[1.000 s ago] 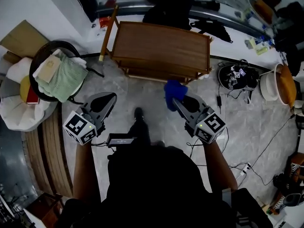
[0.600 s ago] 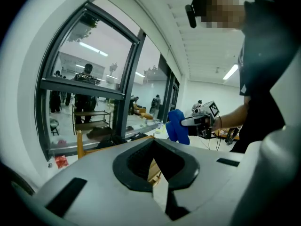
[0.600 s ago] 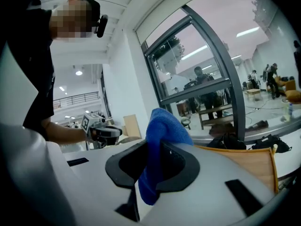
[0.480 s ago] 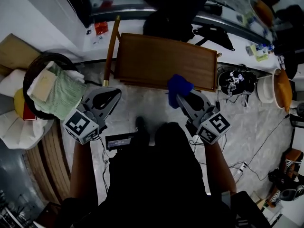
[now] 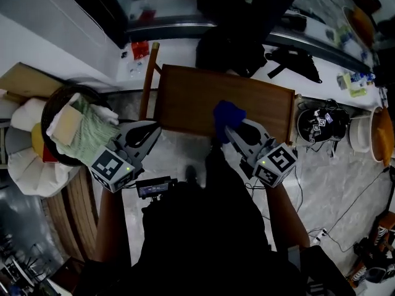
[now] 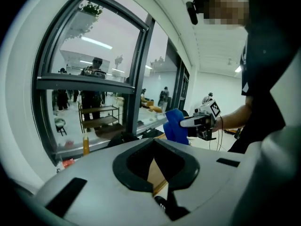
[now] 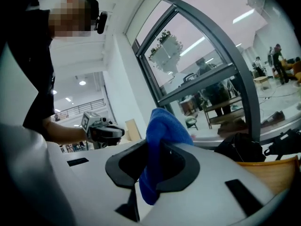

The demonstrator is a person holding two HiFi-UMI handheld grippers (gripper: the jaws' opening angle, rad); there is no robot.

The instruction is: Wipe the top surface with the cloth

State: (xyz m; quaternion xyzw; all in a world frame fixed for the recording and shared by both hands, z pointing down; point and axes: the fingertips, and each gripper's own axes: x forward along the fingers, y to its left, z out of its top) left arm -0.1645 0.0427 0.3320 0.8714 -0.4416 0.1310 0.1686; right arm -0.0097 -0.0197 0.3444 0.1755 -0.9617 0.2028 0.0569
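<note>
The brown wooden table (image 5: 197, 97) stands just ahead of me in the head view. Its top is bare. A blue cloth (image 5: 226, 114) hangs over the table's near edge, and my right gripper (image 5: 226, 128) is shut on it. In the right gripper view the cloth (image 7: 162, 135) bulges up between the jaws and droops below them. My left gripper (image 5: 154, 130) hovers near the table's front left corner, shut with nothing in it. In the left gripper view its tips (image 6: 154, 141) meet, and wood shows through the gap below them. The blue cloth (image 6: 173, 126) appears there too.
A dark basket (image 5: 49, 103) with a green cloth and a book stands at the left. A wooden handle (image 5: 148, 79) leans by the table's left side. Black bags (image 5: 231, 45) lie on the sill behind. A black helmet (image 5: 320, 125), cables and a bowl (image 5: 375, 131) sit at the right.
I have stepped toward the table, so it sits closer in the head view. The right gripper has carried the blue cloth from the floor in front to over the table's near edge.
</note>
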